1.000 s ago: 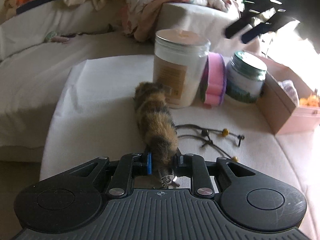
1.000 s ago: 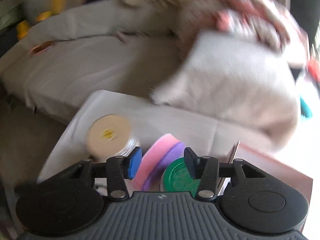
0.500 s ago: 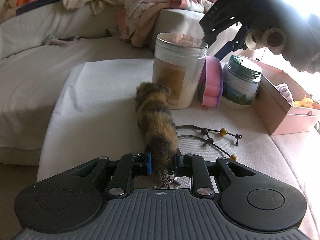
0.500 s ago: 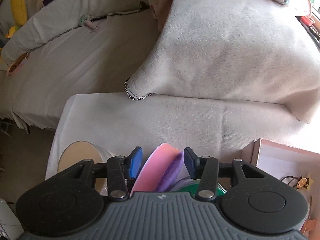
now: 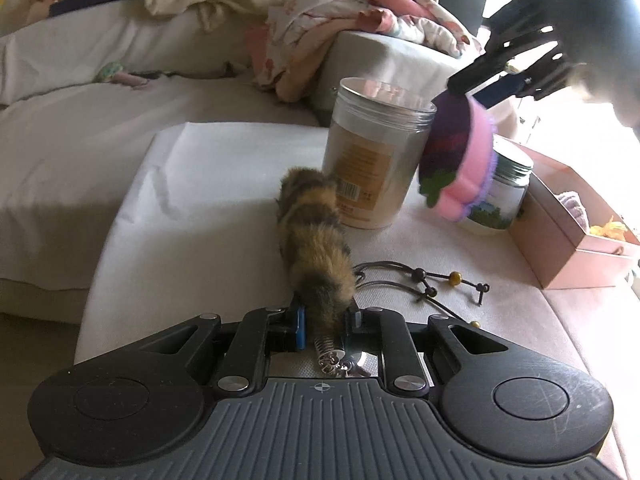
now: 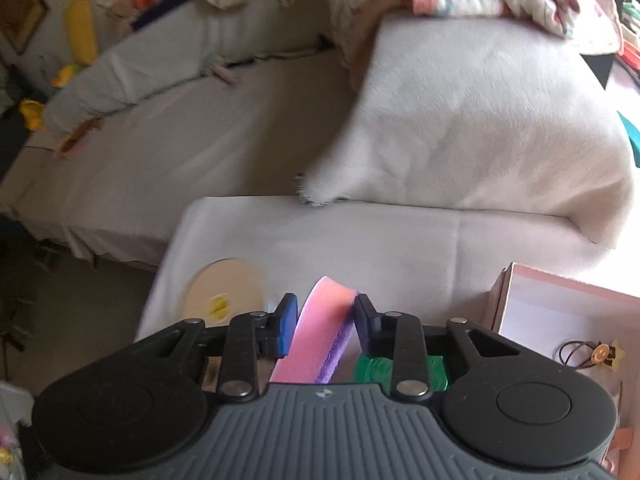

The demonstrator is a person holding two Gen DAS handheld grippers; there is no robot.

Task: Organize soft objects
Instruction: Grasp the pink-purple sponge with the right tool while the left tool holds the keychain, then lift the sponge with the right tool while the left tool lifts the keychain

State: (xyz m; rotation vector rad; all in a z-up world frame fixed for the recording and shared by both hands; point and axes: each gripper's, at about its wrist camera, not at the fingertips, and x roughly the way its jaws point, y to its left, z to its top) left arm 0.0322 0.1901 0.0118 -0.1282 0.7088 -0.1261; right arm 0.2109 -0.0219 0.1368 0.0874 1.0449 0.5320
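Observation:
My left gripper [image 5: 323, 316] is shut on the near end of a brown striped furry tail [image 5: 314, 240], which lies on the white cloth [image 5: 192, 216] and reaches to the big jar. My right gripper [image 6: 326, 312] is shut on a pink and purple sponge [image 6: 320, 332]. In the left wrist view the right gripper [image 5: 512, 76] holds that sponge [image 5: 460, 156] lifted and tilted between the tall beige jar [image 5: 372, 156] and the green-lidded jar [image 5: 500, 196].
A pink open box [image 5: 576, 236] with soft items stands at the right; it also shows in the right wrist view [image 6: 560, 308]. A beaded cord [image 5: 432, 284] lies beside the tail. A grey cushion [image 6: 480, 120] and crumpled clothes [image 5: 360, 20] lie behind.
My right gripper has closed on the pink and purple sponge and lifted it up from between the jars. My left gripper and the tail have not moved.

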